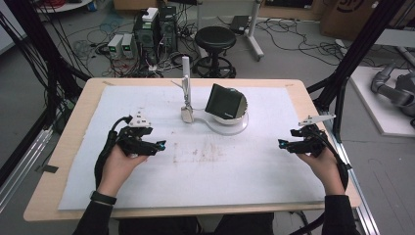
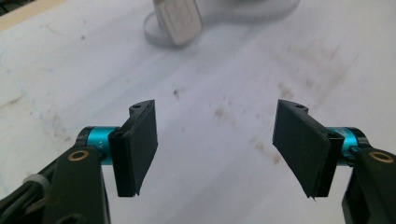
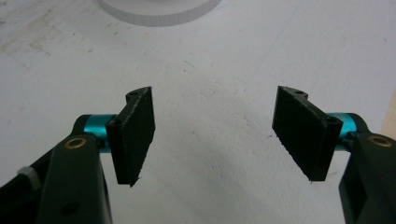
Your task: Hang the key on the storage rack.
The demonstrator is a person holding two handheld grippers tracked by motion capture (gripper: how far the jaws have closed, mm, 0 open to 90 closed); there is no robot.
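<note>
Cables, computer boxes and a black stool [image 1: 215, 40] crowd the floor beyond the wooden table [image 1: 63, 147], whose top is covered by a stained white mat [image 1: 205, 166]. Near the mat's far middle a white desk lamp [image 1: 226, 105] rests with its dark square head tilted up on a round base, its small white plug block [image 1: 187, 114] lying just left of that base. Both claws stand wide apart and hold nothing: the left gripper [image 1: 160, 145] hovers left of the lamp, the right gripper [image 1: 281, 143] well off on the other side.
</note>
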